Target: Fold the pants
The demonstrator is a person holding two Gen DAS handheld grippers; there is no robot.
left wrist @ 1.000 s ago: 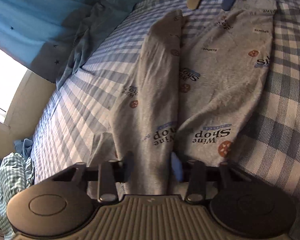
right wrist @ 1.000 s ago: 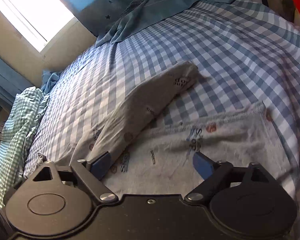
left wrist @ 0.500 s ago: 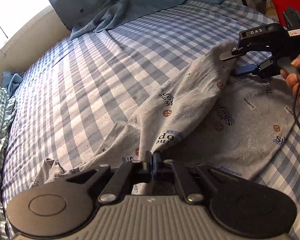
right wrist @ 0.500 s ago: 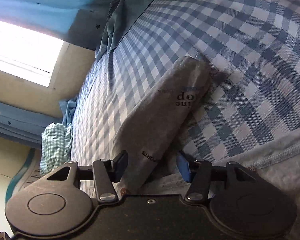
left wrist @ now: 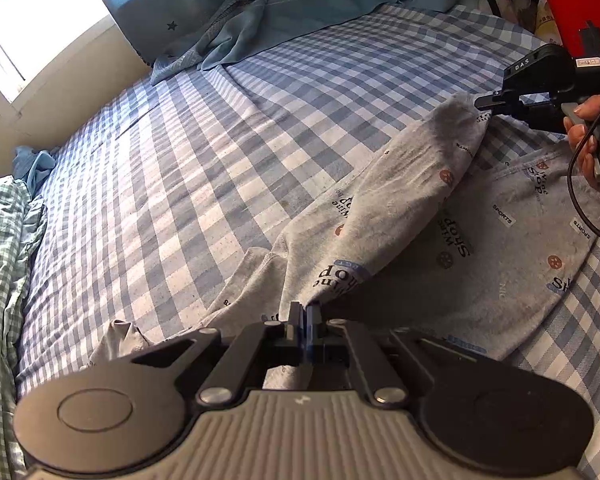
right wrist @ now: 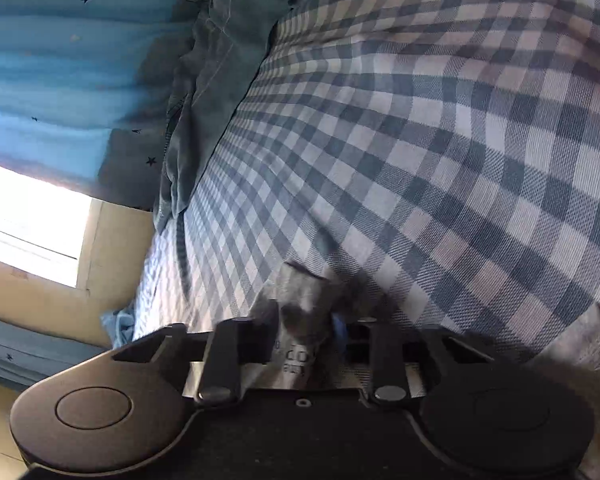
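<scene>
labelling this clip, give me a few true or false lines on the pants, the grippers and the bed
1. The left gripper is shut on the pants. True.
2. The right gripper hangs open, clear of the pants. False: it grips the end of one leg.
3. The sheet is plain white. False: it is blue and white check.
4. One leg is lifted above the other. True.
5. The pants are grey with printed words. True.

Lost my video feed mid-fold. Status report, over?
Left gripper shut on pants near crotch. Right gripper closed on leg cuff. Leg lifted between them over checked bedsheet. Nothing in the way.
</scene>
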